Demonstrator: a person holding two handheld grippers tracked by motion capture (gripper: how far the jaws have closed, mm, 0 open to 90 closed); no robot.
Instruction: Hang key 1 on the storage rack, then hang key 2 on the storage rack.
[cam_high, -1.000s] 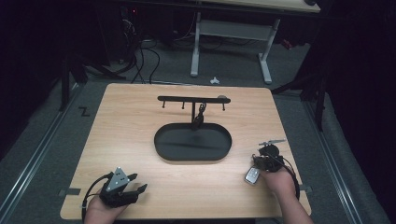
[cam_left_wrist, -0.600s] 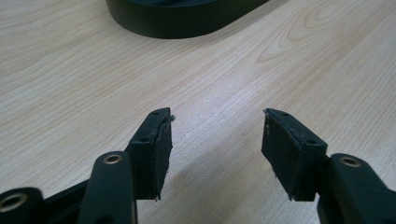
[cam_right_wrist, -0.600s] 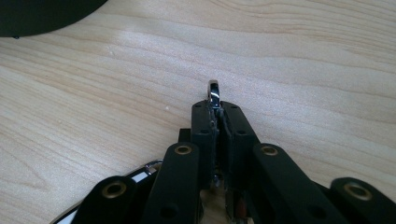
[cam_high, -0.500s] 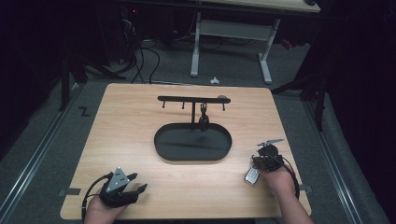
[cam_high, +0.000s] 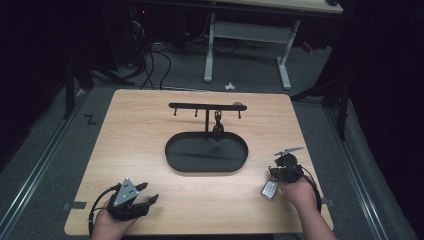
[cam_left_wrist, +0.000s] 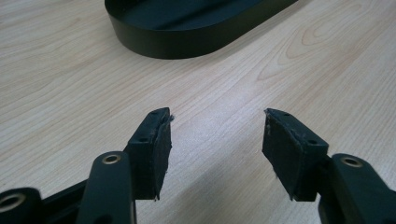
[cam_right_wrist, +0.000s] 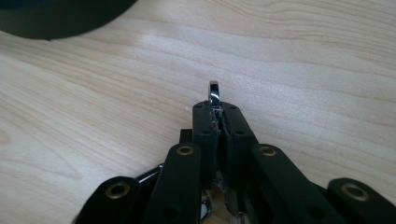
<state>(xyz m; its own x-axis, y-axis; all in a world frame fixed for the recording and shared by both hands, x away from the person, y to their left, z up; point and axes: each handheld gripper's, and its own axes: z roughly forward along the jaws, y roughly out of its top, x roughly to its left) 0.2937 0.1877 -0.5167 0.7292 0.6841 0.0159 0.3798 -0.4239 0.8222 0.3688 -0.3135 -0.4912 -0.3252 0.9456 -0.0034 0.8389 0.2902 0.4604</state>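
My right gripper (cam_right_wrist: 218, 109) clamps the key ring (cam_right_wrist: 214, 93) (fob (cam_high: 269, 189) dangling); left gripper (cam_left_wrist: 217, 135) released, tray (cam_high: 206, 154) at twelve o'clock.

The right gripper (cam_right_wrist: 219, 114) hides most of the metal ring (cam_right_wrist: 214, 91) between its jaws (just the top curve shows). The black tray (cam_left_wrist: 187, 23) is cut off by the upper edge. The item on the rack (cam_high: 218, 131) is too small to identify.

A silver key ring (cam_right_wrist: 214, 93) stands edge-up, pinched between the right gripper's fingers (cam_right_wrist: 205, 135); its grey key fob (cam_high: 269, 189) hangs just beside them.
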